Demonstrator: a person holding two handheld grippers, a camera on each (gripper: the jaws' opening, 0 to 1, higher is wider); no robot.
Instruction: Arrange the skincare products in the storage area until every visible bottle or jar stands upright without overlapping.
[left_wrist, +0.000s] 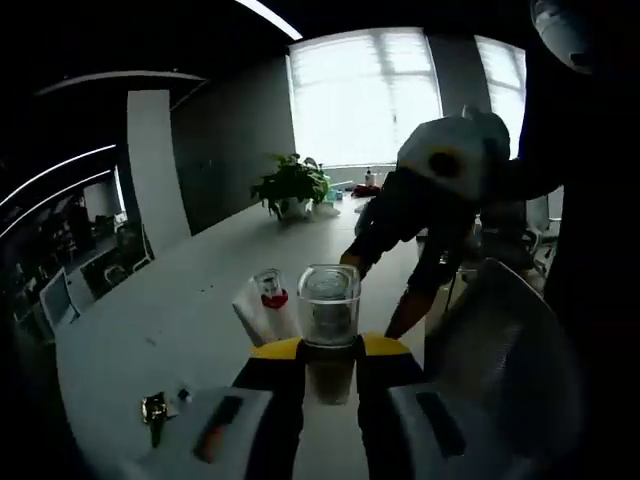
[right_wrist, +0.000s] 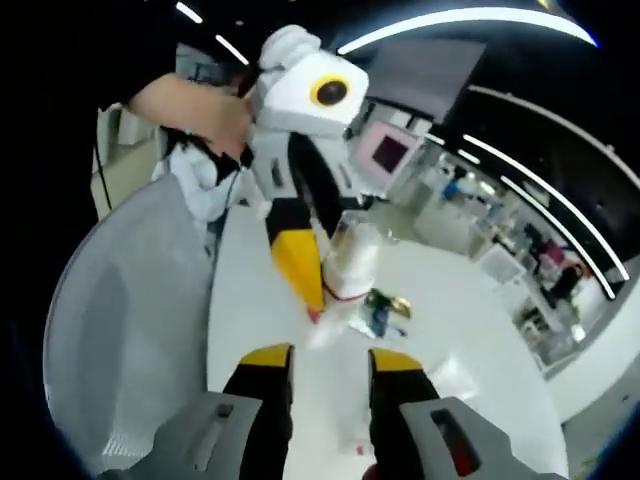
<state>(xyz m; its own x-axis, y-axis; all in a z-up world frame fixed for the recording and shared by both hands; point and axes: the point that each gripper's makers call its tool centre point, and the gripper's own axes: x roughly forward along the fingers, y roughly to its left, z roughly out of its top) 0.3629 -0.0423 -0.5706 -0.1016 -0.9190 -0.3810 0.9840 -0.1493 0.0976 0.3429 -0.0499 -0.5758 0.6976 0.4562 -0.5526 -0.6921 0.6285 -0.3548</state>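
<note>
**Left gripper carries a jar upright**

The left gripper (left_wrist: 330, 372) is closed on a clear jar (left_wrist: 329, 318), its long axis vertical, above the white table (left_wrist: 180, 310). The right gripper (right_wrist: 320, 385) is spread open, holding nothing; a small red-collared bottle (left_wrist: 270, 290) stands just beyond the jar.

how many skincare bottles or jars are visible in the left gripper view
2: a clear jar held between the left gripper's jaws, and a small red-collared bottle just beyond it on the white table. Others may be hidden behind the jar.

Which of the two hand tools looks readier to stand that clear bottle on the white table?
Left: its tongs grip the clear bottle above the table. The right tongs look empty.
</note>
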